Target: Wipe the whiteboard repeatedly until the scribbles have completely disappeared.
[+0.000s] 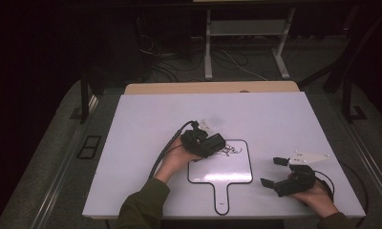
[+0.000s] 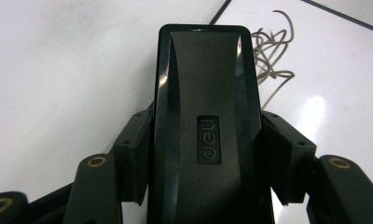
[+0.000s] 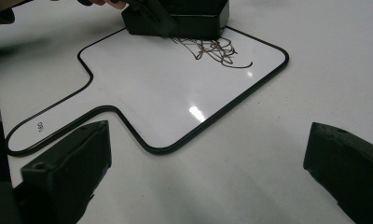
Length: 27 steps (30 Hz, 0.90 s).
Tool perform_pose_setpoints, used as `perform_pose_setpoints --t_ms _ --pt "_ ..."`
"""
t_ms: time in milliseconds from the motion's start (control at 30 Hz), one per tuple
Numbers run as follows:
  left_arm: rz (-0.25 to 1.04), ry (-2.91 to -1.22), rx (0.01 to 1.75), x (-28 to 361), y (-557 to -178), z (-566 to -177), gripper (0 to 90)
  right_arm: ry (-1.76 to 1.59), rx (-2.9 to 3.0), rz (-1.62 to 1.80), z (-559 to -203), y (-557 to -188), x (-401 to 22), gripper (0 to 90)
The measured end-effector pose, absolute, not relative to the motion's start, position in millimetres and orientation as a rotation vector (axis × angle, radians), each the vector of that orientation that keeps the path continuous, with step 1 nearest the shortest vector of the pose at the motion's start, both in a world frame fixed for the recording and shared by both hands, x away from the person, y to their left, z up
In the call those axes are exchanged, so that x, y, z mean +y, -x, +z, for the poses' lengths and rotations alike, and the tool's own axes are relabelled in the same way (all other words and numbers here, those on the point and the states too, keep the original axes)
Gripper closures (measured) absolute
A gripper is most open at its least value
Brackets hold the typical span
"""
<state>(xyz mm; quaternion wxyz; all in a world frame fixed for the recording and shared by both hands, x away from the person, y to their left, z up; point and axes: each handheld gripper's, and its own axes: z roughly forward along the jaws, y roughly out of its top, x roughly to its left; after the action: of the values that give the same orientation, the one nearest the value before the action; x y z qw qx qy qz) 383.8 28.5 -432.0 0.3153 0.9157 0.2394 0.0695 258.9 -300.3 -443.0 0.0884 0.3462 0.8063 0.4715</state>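
Note:
A small paddle-shaped whiteboard [image 1: 227, 171] with a black rim lies flat on the table, its handle toward the person; dark scribbles [image 1: 229, 150] mark its far left corner. My left gripper [image 1: 217, 144] is shut on a black board eraser [image 2: 205, 126], whose sides the pads press. The eraser [image 3: 184, 21] rests on the board's far left corner, right beside the scribbles [image 3: 217, 49], and the board's surface [image 3: 175, 93] spreads out below it. To the right of the board, my right gripper [image 1: 273, 171] stands open with nothing between its fingers, held low over the table.
The white table [image 1: 146, 119] has bare room to the left and behind the board. Its front edge runs close to the board's handle [image 1: 221, 200]. A wooden panel [image 1: 213, 88] lies along the far edge; beyond it are dark floor, cables and metal legs.

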Motion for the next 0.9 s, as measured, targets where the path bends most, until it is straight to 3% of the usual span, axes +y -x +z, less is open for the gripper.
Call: perform_pose_setpoints --t_ms 433,900 --pt "0.206 -2.394 0.707 49.3 -395.0 -431.6 39.3 -1.034 2.393 1.403 -442.9 -258.6 -301.8 0.0" --pt "0.175 -2.414 0.637 30.9 -383.6 -431.7 39.4 -1.033 2.399 1.402 -443.1 -258.9 -300.7 0.0"
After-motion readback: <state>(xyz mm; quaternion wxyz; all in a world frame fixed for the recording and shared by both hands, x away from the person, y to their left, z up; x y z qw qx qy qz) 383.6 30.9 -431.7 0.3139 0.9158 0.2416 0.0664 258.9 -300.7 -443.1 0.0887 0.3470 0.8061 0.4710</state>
